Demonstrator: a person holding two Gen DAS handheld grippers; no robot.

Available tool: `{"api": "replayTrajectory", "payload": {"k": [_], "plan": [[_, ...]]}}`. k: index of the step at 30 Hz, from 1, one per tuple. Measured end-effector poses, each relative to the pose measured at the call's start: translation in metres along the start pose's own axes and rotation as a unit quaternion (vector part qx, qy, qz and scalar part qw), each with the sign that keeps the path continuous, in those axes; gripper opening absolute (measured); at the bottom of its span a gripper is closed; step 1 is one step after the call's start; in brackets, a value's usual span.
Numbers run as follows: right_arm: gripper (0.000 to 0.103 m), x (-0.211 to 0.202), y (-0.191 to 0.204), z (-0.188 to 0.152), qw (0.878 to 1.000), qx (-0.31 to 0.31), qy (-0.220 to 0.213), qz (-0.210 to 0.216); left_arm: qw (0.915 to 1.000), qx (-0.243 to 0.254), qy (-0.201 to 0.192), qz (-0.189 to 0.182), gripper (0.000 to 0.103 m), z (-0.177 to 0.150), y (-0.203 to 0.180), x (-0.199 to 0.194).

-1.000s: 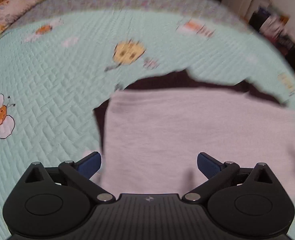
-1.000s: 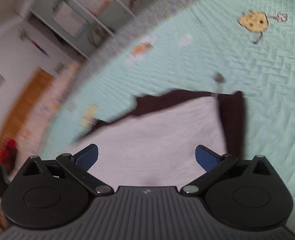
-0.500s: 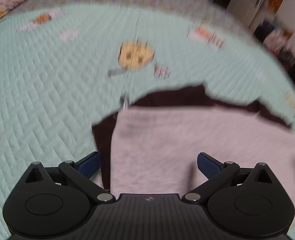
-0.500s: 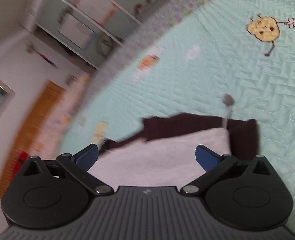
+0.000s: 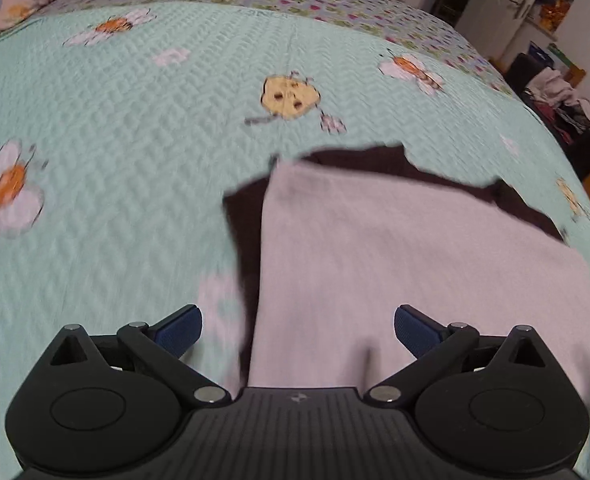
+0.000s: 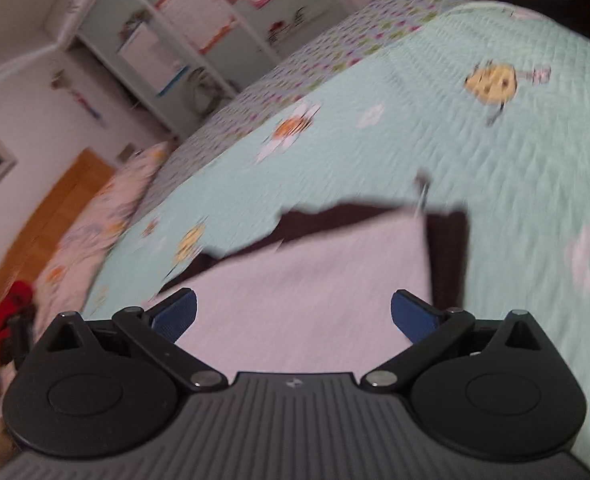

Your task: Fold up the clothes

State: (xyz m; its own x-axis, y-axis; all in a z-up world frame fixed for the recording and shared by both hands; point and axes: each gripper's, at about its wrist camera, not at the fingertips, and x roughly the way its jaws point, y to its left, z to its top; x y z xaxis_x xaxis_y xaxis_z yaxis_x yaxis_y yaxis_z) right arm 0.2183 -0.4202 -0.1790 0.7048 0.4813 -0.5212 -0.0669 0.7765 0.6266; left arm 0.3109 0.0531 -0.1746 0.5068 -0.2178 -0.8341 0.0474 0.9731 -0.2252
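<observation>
A home bedroom: quilted bee-print bedspread, pillow, white shelving.

A: What do the grippers look like?

B: The left gripper and right gripper match: ribbed black bodies, round side discs, silver pivot screws, angled black linkages, a small central logo.

A: And the fingertips?

B: Dark blue textured pads.

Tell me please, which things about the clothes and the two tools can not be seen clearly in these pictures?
- Pale garment: its near edge is hidden by the left tool in the left wrist view; the type is unclear.
- Dark garment: mostly covered by the pale one; only edges show.
- Right wrist view: motion blur smears the bedspread prints.
- Right tool: open, but contact with cloth cannot be told.
</observation>
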Motion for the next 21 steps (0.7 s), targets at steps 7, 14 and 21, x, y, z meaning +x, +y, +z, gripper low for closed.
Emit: {"api": "replayTrajectory", "payload": {"k": [7, 14, 21], "plan": [[0.102, 0.022, -0.017, -0.049, 0.992, -0.057, 0.056, -0.103, 0.9979, 0.036, 0.044, 0.031, 0.103, -0.048, 0.010, 0.025], [0.103, 0.011, 0.002, -0.048, 0.988, -0.064, 0.049, -0.131, 0.9984, -0.015, 0.043, 0.035, 0.102, -0.039, 0.022, 0.003], [0.103, -0.005, 0.037, -0.053, 0.995, -0.085, 0.022, -0.049, 0.9995, 0.030, 0.005, 0.001, 0.102, -0.057, -0.010, -0.024]]}}
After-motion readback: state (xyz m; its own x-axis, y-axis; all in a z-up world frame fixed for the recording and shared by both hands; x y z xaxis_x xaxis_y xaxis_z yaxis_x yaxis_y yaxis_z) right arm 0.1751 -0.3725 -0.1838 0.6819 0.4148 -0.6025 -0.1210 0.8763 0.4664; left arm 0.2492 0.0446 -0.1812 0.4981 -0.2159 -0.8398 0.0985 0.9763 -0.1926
